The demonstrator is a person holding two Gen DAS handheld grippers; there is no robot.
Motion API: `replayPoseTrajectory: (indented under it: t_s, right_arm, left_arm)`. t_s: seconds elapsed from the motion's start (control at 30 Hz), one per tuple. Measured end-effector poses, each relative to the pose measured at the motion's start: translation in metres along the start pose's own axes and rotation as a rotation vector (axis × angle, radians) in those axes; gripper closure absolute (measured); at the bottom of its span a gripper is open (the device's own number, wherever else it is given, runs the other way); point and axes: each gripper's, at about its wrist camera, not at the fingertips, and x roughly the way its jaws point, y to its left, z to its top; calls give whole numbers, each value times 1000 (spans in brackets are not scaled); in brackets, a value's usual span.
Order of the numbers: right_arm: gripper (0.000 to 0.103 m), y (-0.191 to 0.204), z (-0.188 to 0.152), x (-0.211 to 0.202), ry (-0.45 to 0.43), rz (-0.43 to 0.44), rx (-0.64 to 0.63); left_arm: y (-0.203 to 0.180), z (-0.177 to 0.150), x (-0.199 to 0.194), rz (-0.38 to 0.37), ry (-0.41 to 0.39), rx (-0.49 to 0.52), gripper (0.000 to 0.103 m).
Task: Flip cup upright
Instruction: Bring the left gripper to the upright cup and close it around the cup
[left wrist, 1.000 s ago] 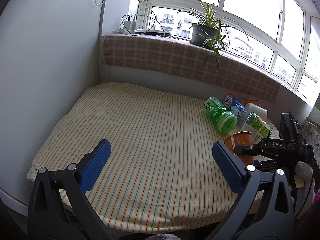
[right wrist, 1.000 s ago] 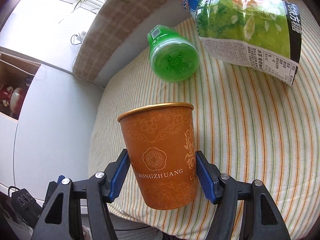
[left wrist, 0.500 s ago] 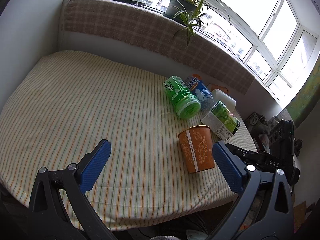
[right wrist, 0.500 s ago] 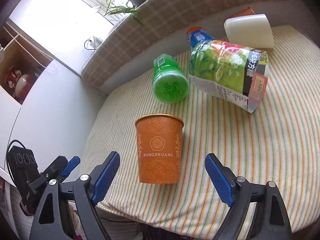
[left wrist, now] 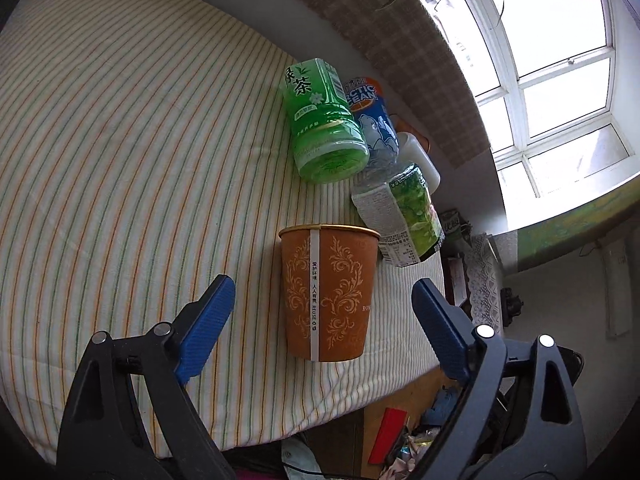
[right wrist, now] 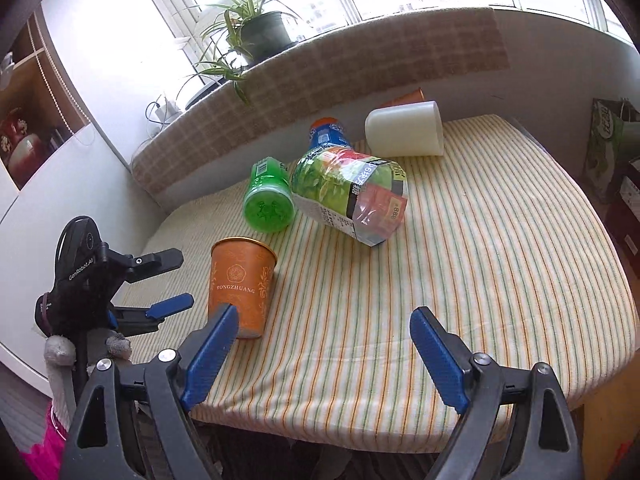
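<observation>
An orange paper cup (left wrist: 328, 296) with a gold rim stands upright, mouth up, on the striped table cloth near the front edge; it also shows in the right wrist view (right wrist: 241, 282). My left gripper (left wrist: 322, 304) is open with its blue fingers on either side of the cup, not touching it. In the right wrist view the left gripper (right wrist: 166, 282) sits just left of the cup. My right gripper (right wrist: 324, 340) is open and empty, pulled back to the right of the cup.
Behind the cup lie a green tea bottle (left wrist: 322, 124), a blue bottle (left wrist: 370, 116), a clear bottle with a green label (right wrist: 348, 196) and a white cup (right wrist: 404, 128) on its side. The striped table (right wrist: 500, 240) ends close in front. A potted plant (right wrist: 260, 34) stands on the sill.
My right gripper has let go of the orange cup, set upright on the table, and drawn back to the right. My left gripper has swung in around the cup.
</observation>
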Motion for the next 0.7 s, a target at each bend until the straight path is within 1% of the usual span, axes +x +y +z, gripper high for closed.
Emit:
replayPoseTrajectory:
  t_s: [0.03,0.2,0.37,0.57,0.63,0.7]
  right_arm:
    - [14,-4,0,0,2,0,8]
    - [14,-10,-2,-2,0,3,29]
    - [14,-14,-5,-2,1,4,38]
    - [14,-16,-7,-1,7,3,40]
    - [14,-18,-8,-1,9,-3,45]
    - [14,-20,-8,-1,9,-6,56]
  left_arm:
    - [1,2,4,1,9,-9,18]
    - [5,8,23,-30,60,-53,19]
    - [4,10,37,-28,90,-57,19]
    - [4,13,52,-26,107,-69,20]
    - [3,14,57,-29,118,-69,24]
    - [2,14,61,-28,125,-69,25]
